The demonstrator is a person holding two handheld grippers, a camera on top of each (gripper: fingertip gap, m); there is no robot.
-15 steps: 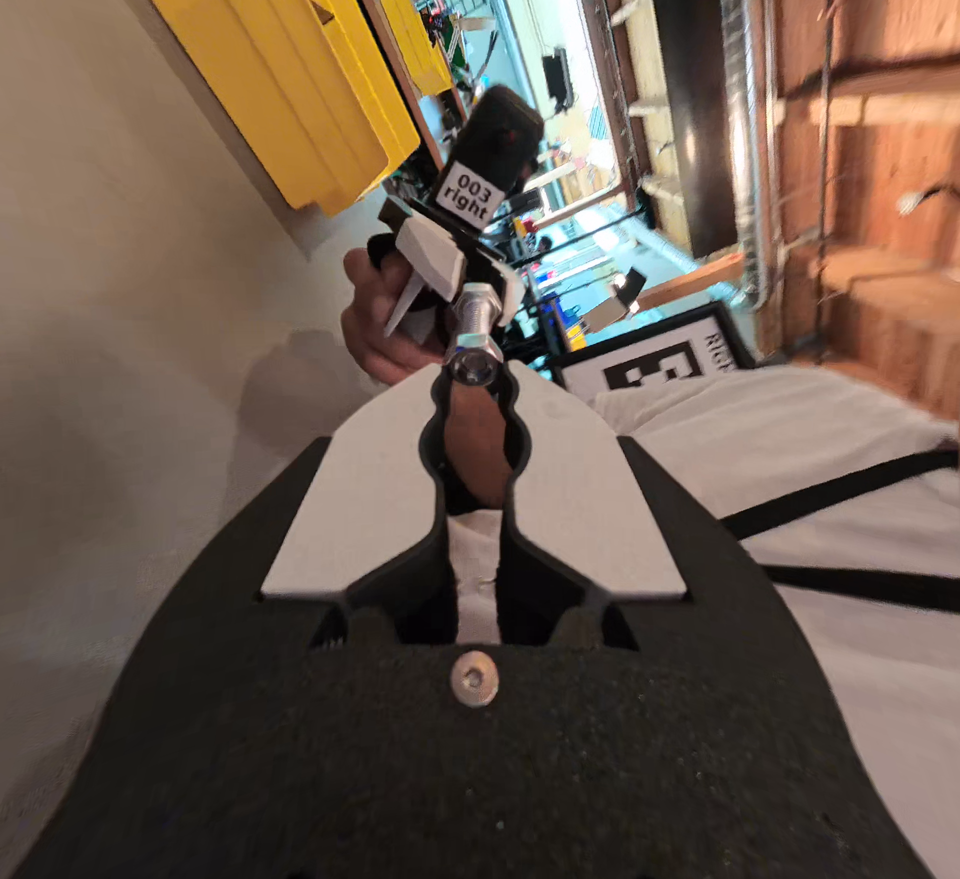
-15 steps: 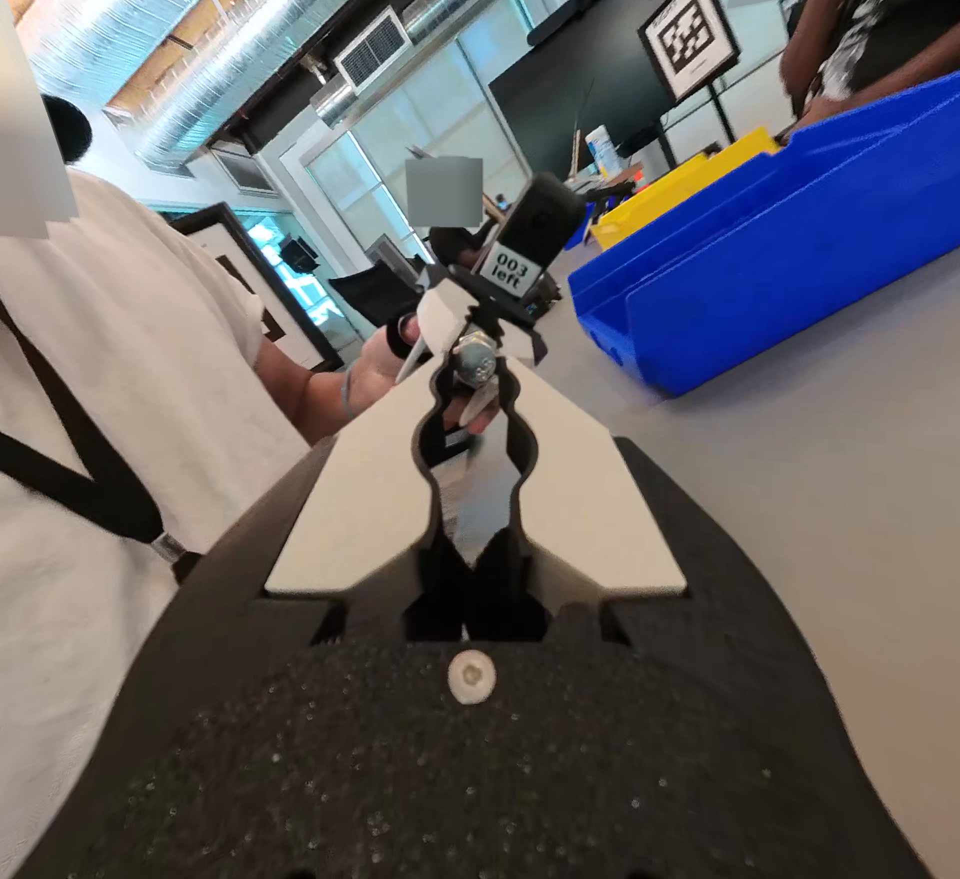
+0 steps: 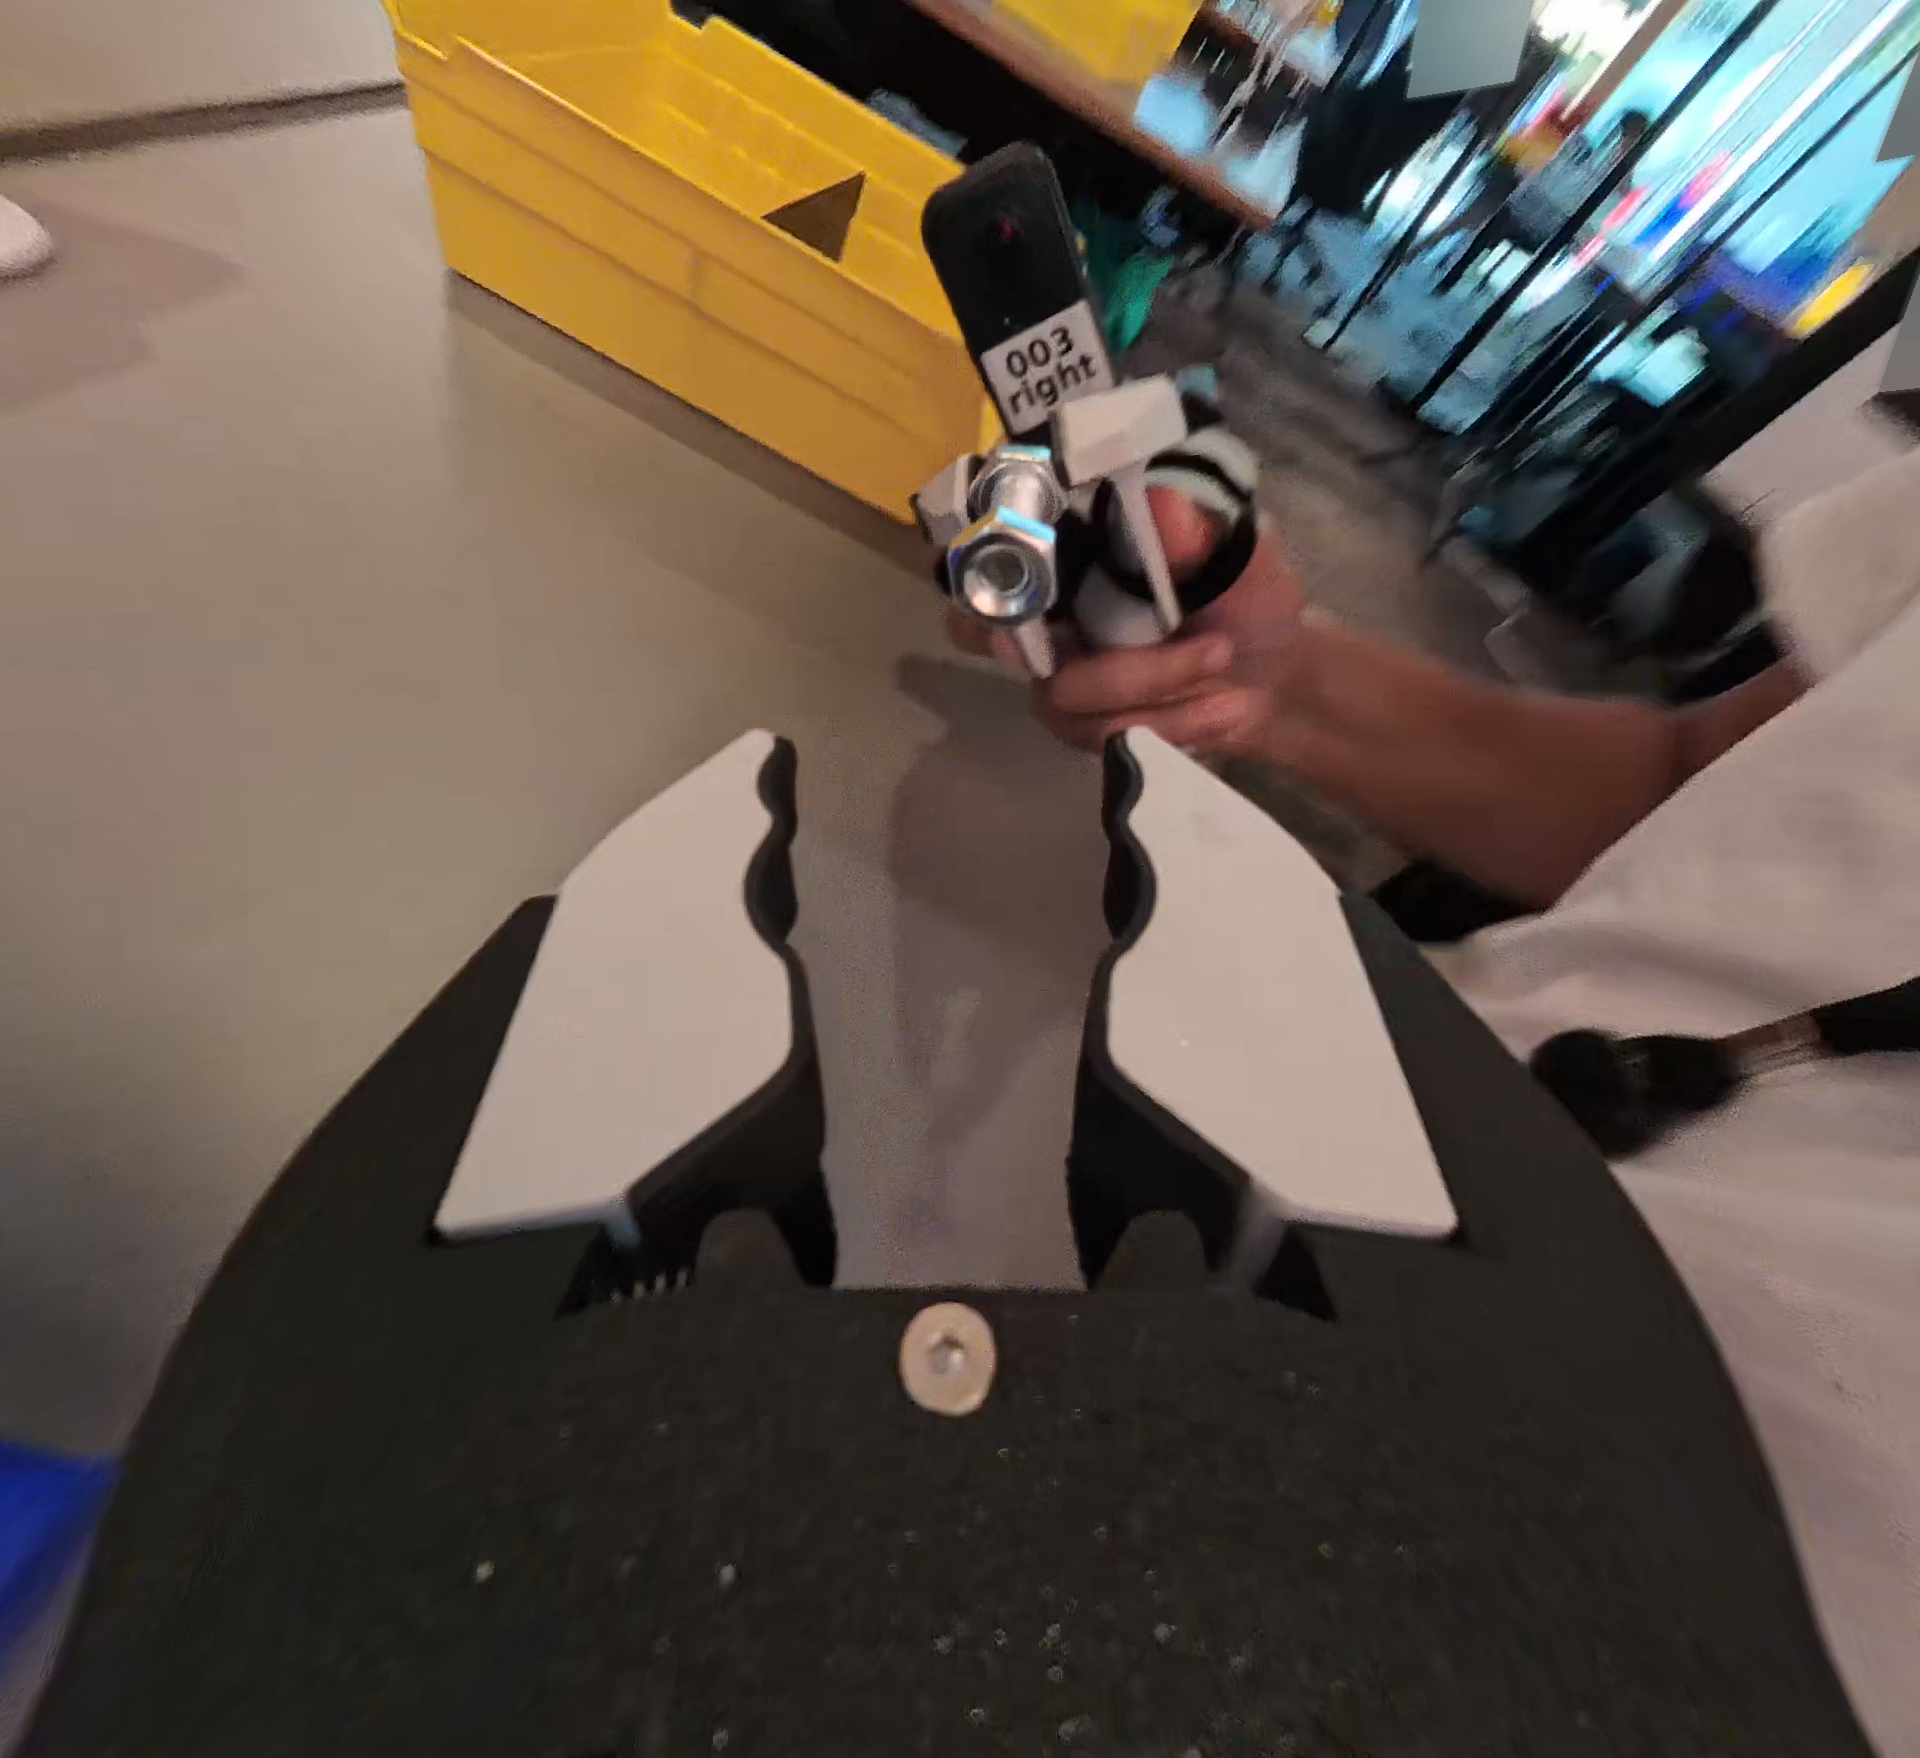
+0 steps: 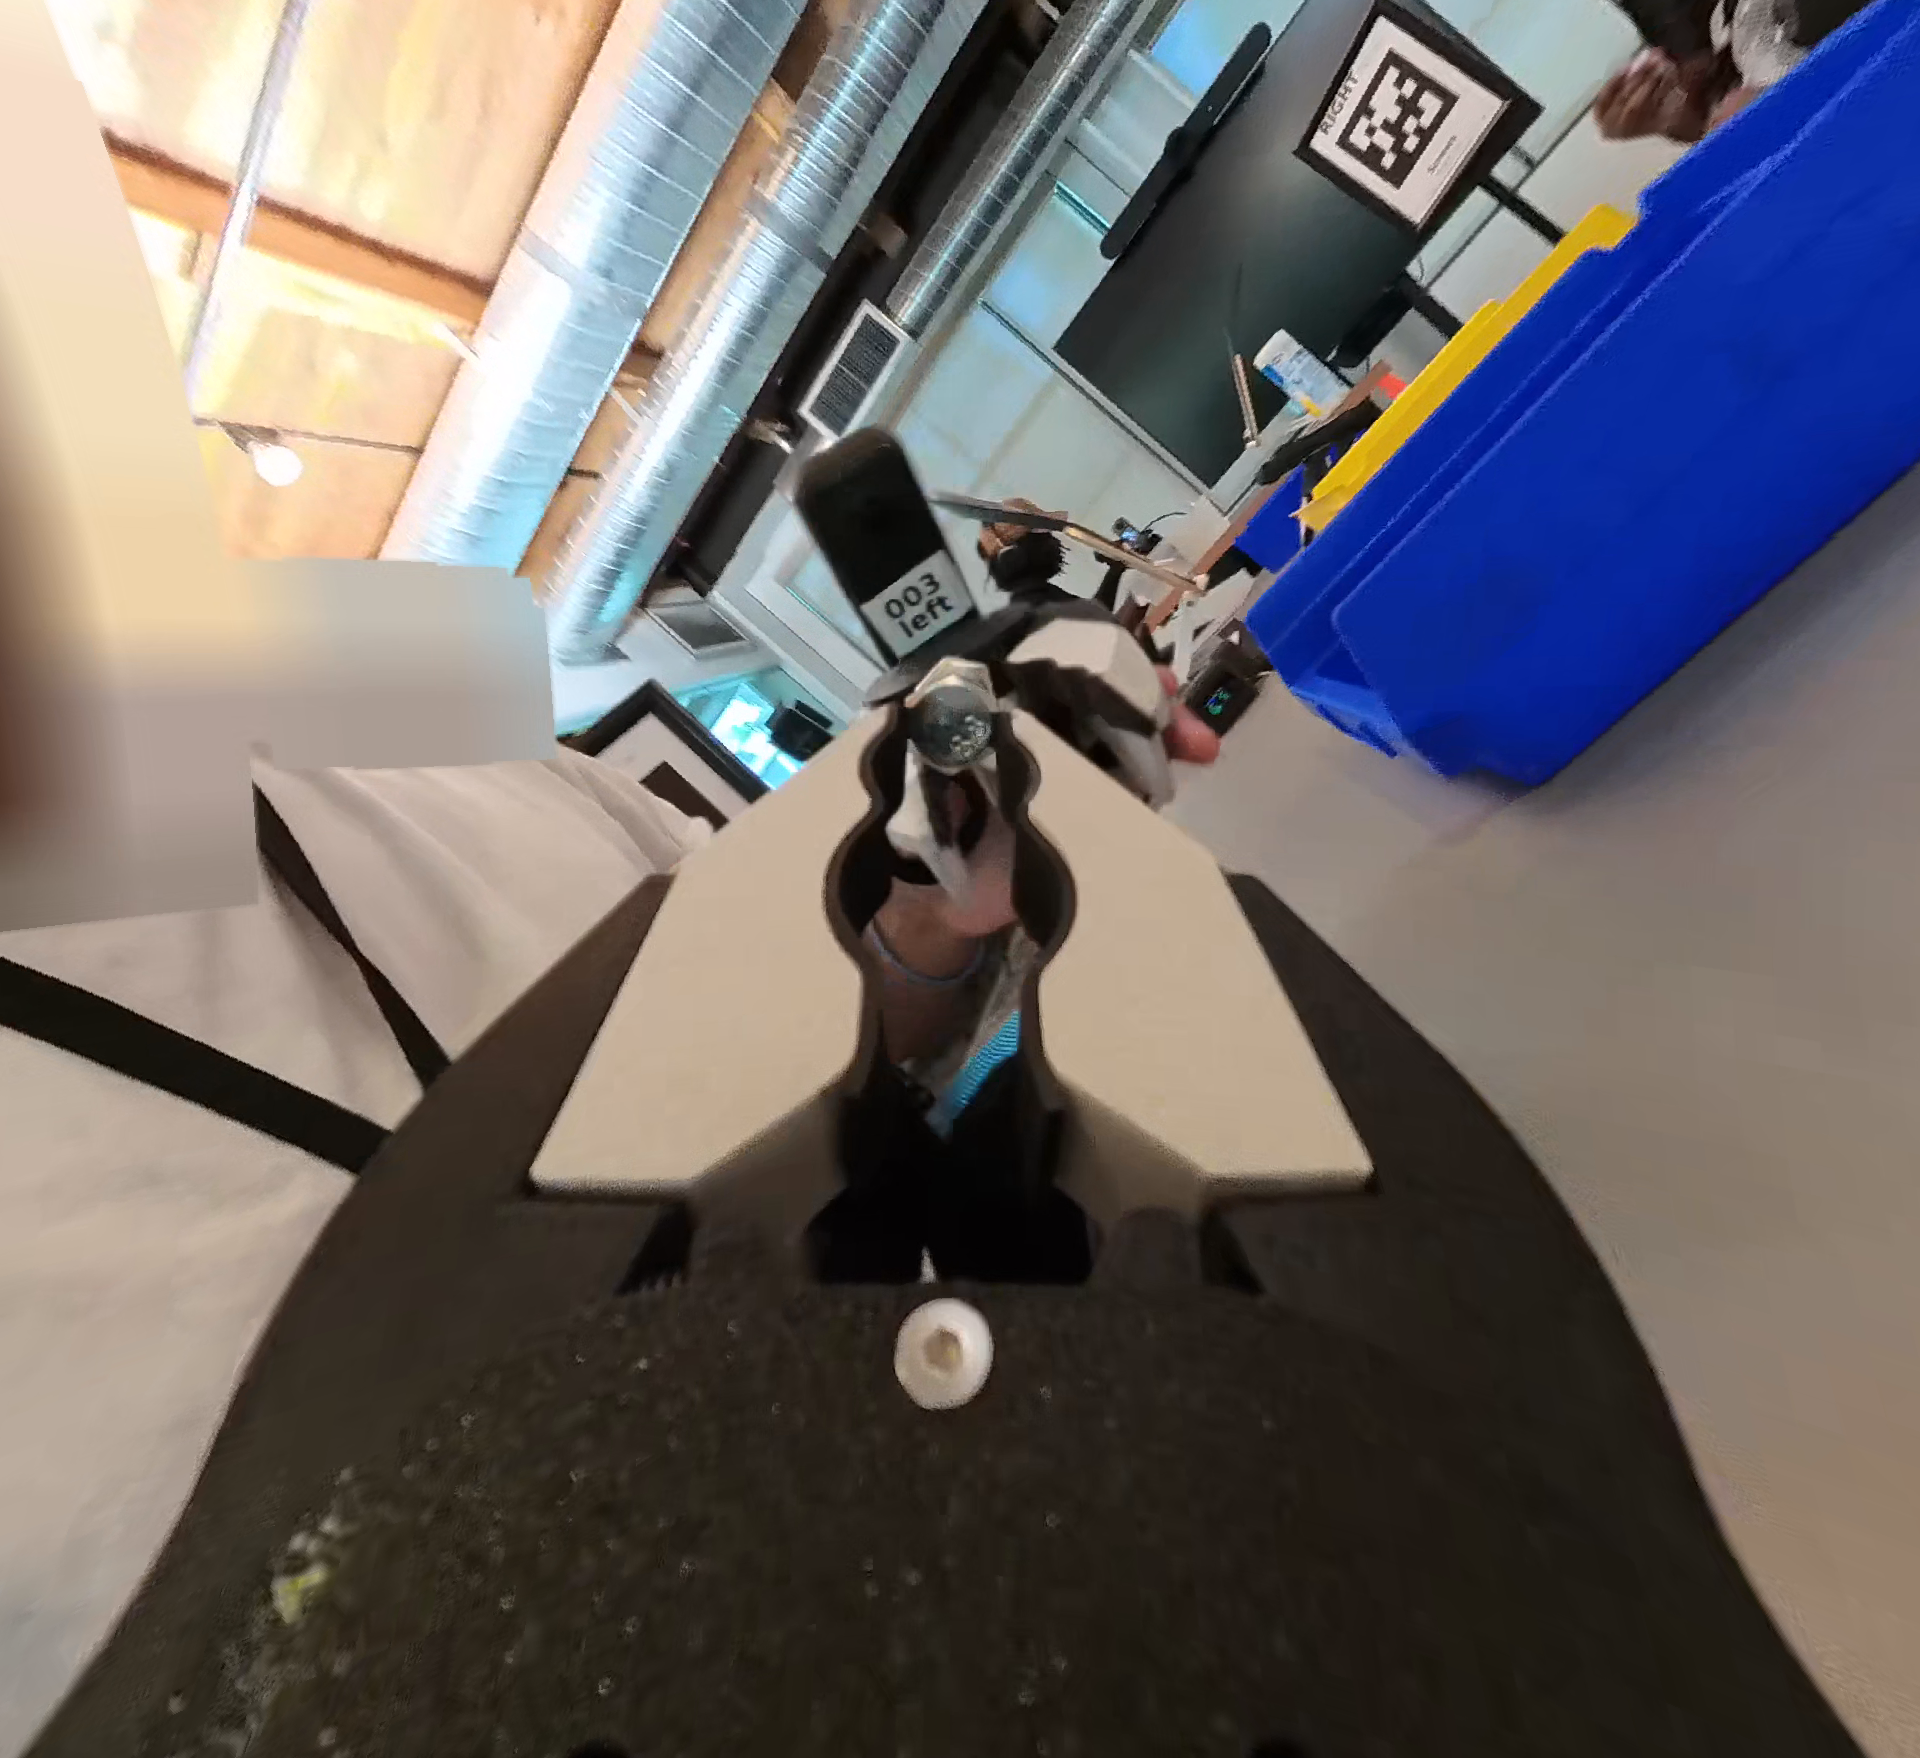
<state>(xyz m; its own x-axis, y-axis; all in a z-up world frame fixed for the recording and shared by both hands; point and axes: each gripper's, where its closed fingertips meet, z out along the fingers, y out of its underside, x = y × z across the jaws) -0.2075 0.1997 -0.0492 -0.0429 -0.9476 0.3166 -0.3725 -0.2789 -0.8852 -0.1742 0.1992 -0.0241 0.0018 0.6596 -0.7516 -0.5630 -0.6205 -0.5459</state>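
here, going left to right in the left wrist view, the grey bench (image 3: 312, 669) spread out at the left with a yellow bin (image 3: 665, 233) standing on it farther back. the left claw (image 3: 945, 763) hovered over the bench with its two fingers spread well apart and nothing between them. just right of the bin's near corner, ahead of and slightly right of that empty claw, the right claw (image 3: 1023, 545) was held up in a hand (image 3: 1164, 669) and was clamped on a silver bolt (image 3: 1003, 555). the bolt's long axis ran roughly toward the left claw, its near end, carrying a hex nut, pointing at the camera; a clear gap separated it from the left fingertips. at the far right lay a white shirt sleeve (image 3: 1714, 877).

in the right wrist view the white shirt (image 4: 260, 1033) filled the left. in the middle the right claw (image 4: 951, 737) had its fingers drawn close together on the bolt (image 4: 951, 721) at their tips, and just beyond it the left claw's body showed, too hidden to read its fingers. a blue bin (image 4: 1610, 513) sat on the bench (image 4: 1558, 981) at the right.
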